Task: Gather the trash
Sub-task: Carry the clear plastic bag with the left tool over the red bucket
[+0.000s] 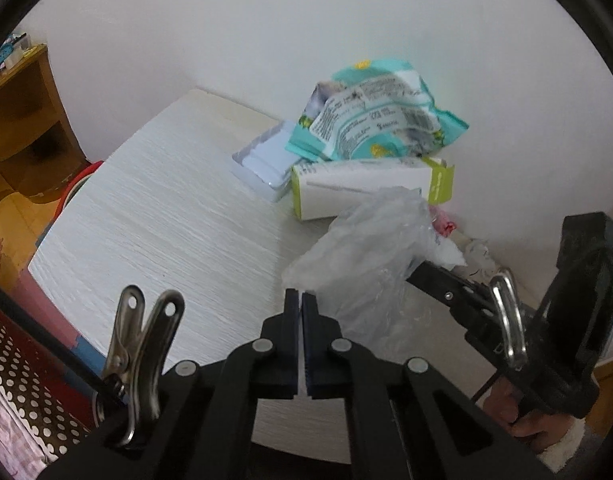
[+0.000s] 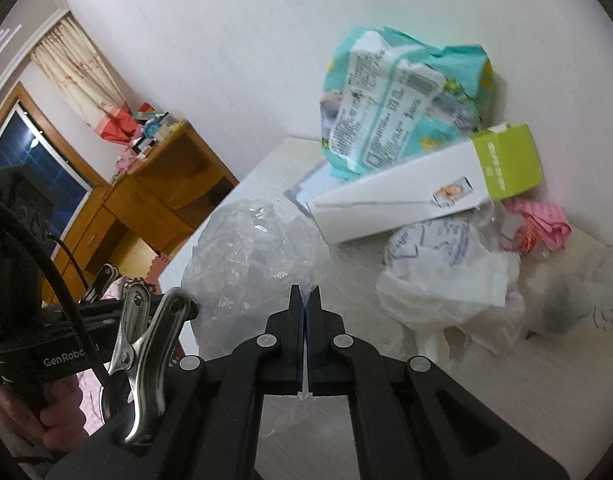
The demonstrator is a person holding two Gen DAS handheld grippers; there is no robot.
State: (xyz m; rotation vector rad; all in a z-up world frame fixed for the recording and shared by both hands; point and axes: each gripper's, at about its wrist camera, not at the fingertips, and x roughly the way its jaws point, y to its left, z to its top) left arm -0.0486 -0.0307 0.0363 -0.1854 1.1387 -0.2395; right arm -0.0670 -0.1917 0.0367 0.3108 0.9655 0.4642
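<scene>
Left claw: jaws pressed together on a thin edge of the clear plastic bag; I see film running down between the pads.
Right claw: jaws likewise closed, a sliver of the same clear plastic bag pinched in the seam; I judge both claws hold one bag, as a trash sack.
Bag position: in my left view it billows at 1 o'clock from the claw tip; in my right view at 11 o'clock, so it hangs between the two claws.
Counter: pale wood grain, bare on its left half in my left view.
White crumpled wrapper: nearest loose trash, at 2 o'clock of the right claw, lying on the counter.
Pink wrapper: beyond it, by the wall.
White and green carton: long axis running 8 to 2 o'clock in my right view, lying over the wrapper's far edge.
Teal packet: farthest, leaning on the carton and wall.
Key relation: the heap lies to the right of the bag, nearer the right claw; that claw is occupied, so I judge one must release to pick.
Wooden desk: far left background.
</scene>
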